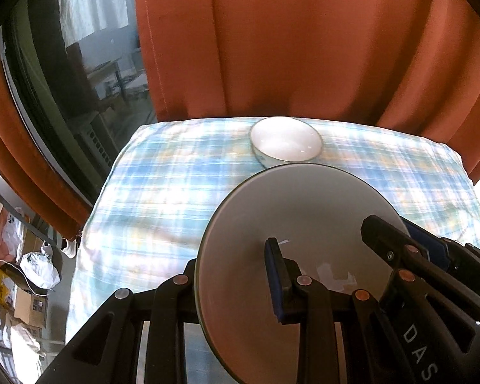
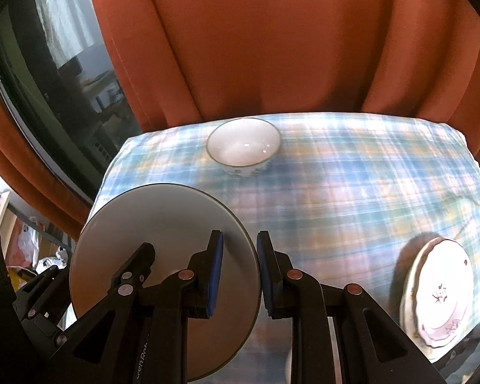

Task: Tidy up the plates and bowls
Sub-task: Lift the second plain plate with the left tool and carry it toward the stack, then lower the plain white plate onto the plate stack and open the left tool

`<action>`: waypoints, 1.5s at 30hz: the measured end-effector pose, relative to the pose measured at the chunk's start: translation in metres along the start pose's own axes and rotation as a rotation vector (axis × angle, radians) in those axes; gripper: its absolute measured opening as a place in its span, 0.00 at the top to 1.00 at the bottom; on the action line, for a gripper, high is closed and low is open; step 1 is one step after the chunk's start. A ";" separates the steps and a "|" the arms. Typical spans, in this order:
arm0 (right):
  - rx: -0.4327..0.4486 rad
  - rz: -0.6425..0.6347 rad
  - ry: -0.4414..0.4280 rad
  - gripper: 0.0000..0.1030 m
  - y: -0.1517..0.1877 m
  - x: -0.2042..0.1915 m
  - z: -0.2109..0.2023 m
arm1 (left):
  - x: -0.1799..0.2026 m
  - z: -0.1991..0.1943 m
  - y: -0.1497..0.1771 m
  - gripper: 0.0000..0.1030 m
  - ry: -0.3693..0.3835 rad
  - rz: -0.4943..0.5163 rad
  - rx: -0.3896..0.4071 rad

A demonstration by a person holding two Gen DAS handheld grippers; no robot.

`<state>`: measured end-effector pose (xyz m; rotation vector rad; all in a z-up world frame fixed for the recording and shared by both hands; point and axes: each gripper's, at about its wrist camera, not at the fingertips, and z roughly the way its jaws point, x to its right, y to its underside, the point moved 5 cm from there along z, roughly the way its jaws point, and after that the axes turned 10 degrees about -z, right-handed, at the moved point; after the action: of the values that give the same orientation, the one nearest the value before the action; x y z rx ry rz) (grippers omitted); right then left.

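Both grippers, left (image 1: 240,283) and right (image 2: 239,275), pinch opposite rims of the plate (image 2: 163,243), held above the near left of the cloth (image 2: 352,192); bowl (image 2: 243,147) far, floral plates (image 2: 441,291) near right, nothing stacked together yet

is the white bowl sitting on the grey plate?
No. In the right wrist view the white bowl rests on the checked tablecloth beyond the grey plate, which both grippers hold.

Rust-orange curtain (image 1: 304,48) hangs behind the checked tablecloth (image 1: 163,192), beside a dark window (image 1: 80,64).
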<state>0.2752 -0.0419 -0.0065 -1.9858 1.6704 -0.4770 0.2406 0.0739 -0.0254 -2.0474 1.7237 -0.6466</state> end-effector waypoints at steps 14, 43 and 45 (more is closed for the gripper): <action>0.006 0.009 -0.003 0.75 0.047 0.069 -0.031 | 0.061 -0.013 0.048 0.75 0.015 -0.001 -0.020; -0.136 0.011 -0.039 0.75 0.123 0.121 -0.005 | 0.100 0.023 0.127 0.75 -0.010 -0.015 -0.186; -0.145 0.014 -0.044 0.75 0.125 0.121 -0.001 | 0.099 0.026 0.128 0.75 -0.017 -0.013 -0.195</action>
<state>0.1958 -0.1767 -0.0838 -2.0697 1.7337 -0.3130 0.1660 -0.0460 -0.1096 -2.1882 1.8280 -0.4799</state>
